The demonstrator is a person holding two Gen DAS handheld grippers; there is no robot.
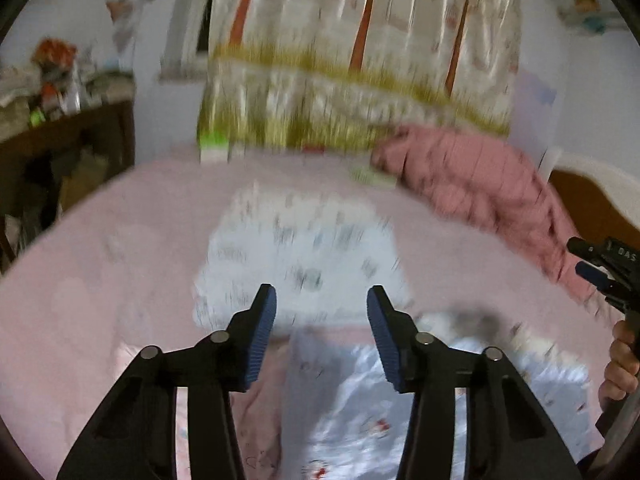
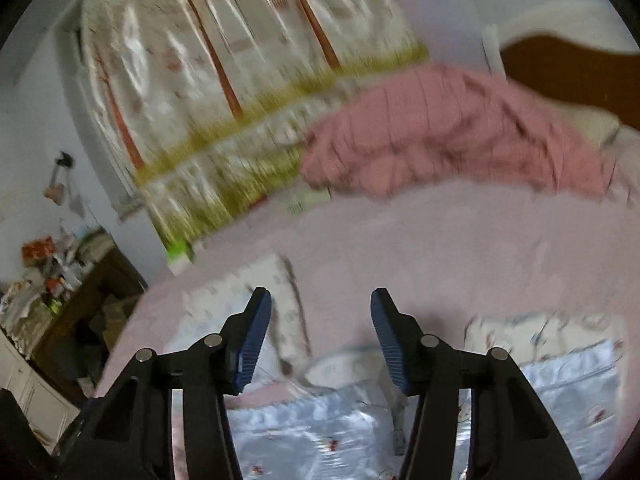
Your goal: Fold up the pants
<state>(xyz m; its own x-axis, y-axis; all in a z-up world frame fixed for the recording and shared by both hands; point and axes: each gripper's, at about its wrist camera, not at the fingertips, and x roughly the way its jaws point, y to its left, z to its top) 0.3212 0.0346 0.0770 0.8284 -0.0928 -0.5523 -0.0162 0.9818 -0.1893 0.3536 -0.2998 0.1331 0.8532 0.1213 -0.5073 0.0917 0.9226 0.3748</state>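
Up close, the left gripper (image 1: 321, 300) holds its blue-padded jaws parted with nothing between them; the pads touch no cloth. Below and just ahead of them lie the pants (image 1: 352, 408), pale blue-white with small red prints, spread on the pink bedsheet (image 1: 100, 280). Their near part runs under the jaws toward the bottom of the left wrist view, blurred by motion. The right gripper (image 2: 321, 302) likewise has its jaws apart and empty, hovering over the same pants (image 2: 304, 432), which lie beneath and to either side of its fingers. At the right edge of the left wrist view, a hand (image 1: 620, 364) grips that other tool's handle. Farther on rests a white patterned folded cloth (image 1: 304, 248), then a rose-pink quilted blanket (image 1: 472, 184) bunched across the bed, and behind it a curtain (image 1: 360, 48) with orange stripes.
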